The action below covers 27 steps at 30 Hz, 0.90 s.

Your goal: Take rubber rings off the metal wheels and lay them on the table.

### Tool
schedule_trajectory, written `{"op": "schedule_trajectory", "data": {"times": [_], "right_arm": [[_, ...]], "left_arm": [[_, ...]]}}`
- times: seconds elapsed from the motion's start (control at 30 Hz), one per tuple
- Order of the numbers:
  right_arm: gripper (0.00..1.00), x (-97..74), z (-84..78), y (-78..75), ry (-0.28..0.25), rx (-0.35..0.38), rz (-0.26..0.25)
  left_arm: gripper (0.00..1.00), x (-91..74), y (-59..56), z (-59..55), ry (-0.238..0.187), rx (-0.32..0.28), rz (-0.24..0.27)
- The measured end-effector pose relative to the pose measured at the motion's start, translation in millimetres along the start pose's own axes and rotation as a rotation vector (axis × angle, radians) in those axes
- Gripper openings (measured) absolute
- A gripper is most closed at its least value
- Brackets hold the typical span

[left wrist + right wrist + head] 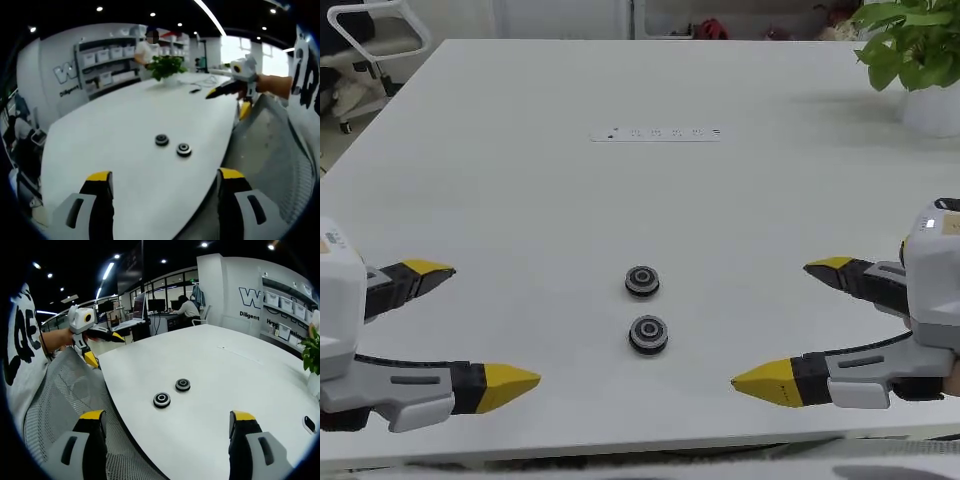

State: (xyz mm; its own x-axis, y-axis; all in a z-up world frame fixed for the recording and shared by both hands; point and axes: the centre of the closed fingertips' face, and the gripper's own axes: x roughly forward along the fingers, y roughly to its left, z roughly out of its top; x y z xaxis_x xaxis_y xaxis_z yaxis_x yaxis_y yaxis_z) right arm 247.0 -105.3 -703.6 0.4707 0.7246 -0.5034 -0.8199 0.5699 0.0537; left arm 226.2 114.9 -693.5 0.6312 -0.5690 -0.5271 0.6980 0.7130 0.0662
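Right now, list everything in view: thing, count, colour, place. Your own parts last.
table: 1, white, under everything
far wheel: 1, silver and black, mid-table
near wheel: 1, silver and black, just in front of the far wheel, apart from it
power strip: 1, white, farther back on the table
plant: 1, green in a white pot, far right corner
chair: 1, white, beyond the far left edge
left tool: 1, grey, yellow tips, open, near left
right tool: 1, grey, yellow tips, open, near right
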Motion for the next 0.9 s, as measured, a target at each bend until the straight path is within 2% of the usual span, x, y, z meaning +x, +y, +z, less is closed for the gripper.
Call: {"op": "schedule_trajectory", "data": {"times": [0.9], "right_arm": [[0.93,3.2,9.2,-3.3,-0.028,0.004,0.014]], "left_arm": [[0.79,4.2,1.7,3.1,0.003,0.017,-0.029]]}}
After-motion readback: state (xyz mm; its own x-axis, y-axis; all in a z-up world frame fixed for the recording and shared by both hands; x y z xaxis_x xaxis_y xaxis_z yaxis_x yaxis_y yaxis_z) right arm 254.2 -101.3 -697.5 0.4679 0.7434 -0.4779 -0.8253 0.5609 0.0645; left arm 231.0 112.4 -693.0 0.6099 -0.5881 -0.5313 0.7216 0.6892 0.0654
